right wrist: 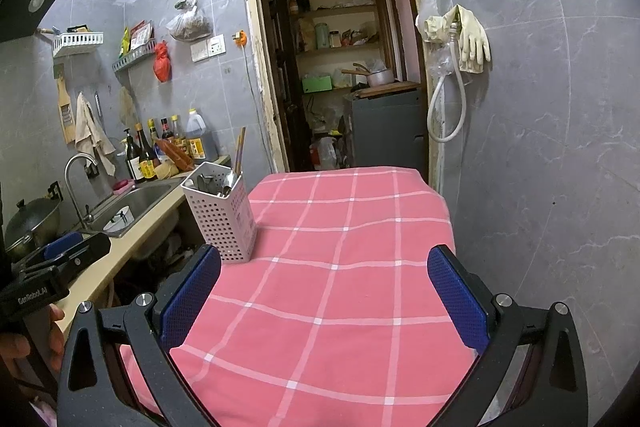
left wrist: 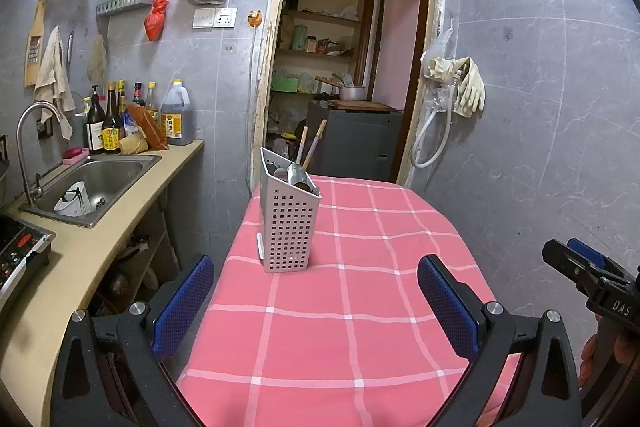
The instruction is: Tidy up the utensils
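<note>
A white perforated utensil holder point(left wrist: 287, 227) stands upright on the pink checked tablecloth point(left wrist: 360, 307), near its far left edge. It holds metal spoons point(left wrist: 296, 175) and chopsticks point(left wrist: 316, 143). It also shows in the right wrist view point(right wrist: 224, 215), with the spoons point(right wrist: 218, 183) and chopsticks point(right wrist: 239, 151) inside. My left gripper point(left wrist: 316, 299) is open and empty, above the near part of the cloth, short of the holder. My right gripper point(right wrist: 324, 299) is open and empty, to the right of the holder. The right gripper also shows at the left wrist view's right edge point(left wrist: 584, 263).
A beige counter point(left wrist: 80, 267) runs along the left with a steel sink point(left wrist: 96, 183), a tap point(left wrist: 32, 131) and several bottles point(left wrist: 120, 119). An induction cooker point(left wrist: 20, 251) sits near me. A wok point(right wrist: 32, 223) stands left. An open doorway point(left wrist: 344, 67) lies behind the table. Grey tiled wall right.
</note>
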`<state>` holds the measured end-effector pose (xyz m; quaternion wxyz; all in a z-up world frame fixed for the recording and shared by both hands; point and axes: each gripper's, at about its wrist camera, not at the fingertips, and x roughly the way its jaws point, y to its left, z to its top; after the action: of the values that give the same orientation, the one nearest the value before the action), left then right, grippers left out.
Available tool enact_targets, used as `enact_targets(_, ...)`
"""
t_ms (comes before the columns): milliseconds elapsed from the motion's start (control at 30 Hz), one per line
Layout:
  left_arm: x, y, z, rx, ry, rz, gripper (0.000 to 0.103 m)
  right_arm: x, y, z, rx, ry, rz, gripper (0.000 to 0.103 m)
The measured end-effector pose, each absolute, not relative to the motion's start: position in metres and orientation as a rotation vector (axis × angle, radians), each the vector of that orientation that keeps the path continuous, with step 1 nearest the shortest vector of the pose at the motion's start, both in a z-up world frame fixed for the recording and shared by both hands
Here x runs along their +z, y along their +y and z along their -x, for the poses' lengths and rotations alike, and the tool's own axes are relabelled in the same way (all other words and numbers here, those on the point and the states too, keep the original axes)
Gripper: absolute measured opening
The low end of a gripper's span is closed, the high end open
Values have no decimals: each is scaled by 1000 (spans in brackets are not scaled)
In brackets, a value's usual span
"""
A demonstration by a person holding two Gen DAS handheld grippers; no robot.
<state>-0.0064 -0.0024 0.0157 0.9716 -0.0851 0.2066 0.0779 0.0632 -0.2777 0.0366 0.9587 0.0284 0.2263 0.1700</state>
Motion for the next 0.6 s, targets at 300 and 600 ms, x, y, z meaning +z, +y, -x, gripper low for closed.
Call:
enact_targets(300,15,-2,6,157,418,173,102,37,-277,-63,344,458,-58,101)
enact_targets(600,16,-1,6,156,419,173,102,36,-276,-62,344,460,-56,101)
